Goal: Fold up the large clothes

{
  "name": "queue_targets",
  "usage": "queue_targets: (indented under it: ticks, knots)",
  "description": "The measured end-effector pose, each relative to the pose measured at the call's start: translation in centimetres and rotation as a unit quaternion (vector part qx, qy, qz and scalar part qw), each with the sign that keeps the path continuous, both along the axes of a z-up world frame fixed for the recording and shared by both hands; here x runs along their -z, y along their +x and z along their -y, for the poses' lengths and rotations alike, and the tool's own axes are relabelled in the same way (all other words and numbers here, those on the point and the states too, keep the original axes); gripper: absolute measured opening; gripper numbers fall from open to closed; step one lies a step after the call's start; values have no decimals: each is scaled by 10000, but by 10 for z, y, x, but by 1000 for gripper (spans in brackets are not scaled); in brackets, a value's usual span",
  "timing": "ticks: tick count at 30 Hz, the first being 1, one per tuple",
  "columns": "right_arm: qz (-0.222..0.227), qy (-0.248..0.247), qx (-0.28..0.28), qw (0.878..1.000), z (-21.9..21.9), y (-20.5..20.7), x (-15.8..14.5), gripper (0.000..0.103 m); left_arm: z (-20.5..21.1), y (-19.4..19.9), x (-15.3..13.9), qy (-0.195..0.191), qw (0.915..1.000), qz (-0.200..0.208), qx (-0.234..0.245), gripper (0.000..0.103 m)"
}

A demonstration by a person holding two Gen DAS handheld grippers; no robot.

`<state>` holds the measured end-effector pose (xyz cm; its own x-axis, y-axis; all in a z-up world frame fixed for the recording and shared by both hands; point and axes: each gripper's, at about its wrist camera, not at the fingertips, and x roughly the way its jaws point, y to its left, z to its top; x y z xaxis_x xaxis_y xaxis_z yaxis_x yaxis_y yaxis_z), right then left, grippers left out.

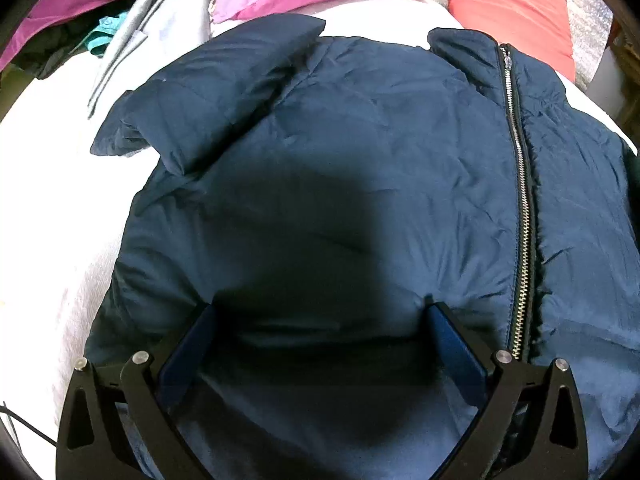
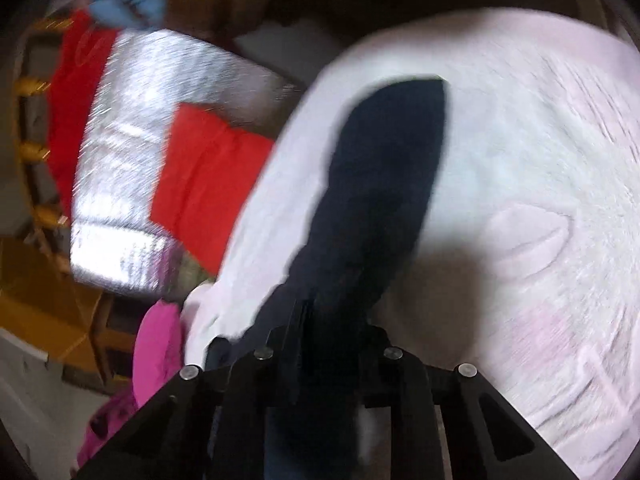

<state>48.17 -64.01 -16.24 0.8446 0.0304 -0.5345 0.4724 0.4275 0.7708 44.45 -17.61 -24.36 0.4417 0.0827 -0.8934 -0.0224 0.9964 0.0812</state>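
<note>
Right claw (image 2: 320, 320) grips the jacket's sleeve (image 2: 380, 184), left claw (image 1: 320, 320) released above the jacket (image 1: 360, 140); next, fold the sleeve across its zipper (image 1: 520, 200).

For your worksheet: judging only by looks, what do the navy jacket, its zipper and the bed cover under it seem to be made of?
Navy jacket: probably thin nylon or polyester shell, slightly shiny, finely creased and puffy, so likely padded.
Zipper: seemingly metal, with silvery glinting teeth on dark tape.
Bed cover: soft, matte, pale pinkish-white fabric, perhaps fleece or cotton; the fibre cannot be told.
</note>
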Motion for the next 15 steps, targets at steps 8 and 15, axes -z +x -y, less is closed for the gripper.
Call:
queue_targets:
  ticks: [8, 15]
  knots:
    - [305, -527, -971, 9934, -113, 3, -44, 21, -25, 2, -42, 96, 9969, 761, -170, 103]
    - [26, -550, -1111, 9923, -171, 4, -11, 24, -45, 0, -53, -118, 9949, 968, -259, 103]
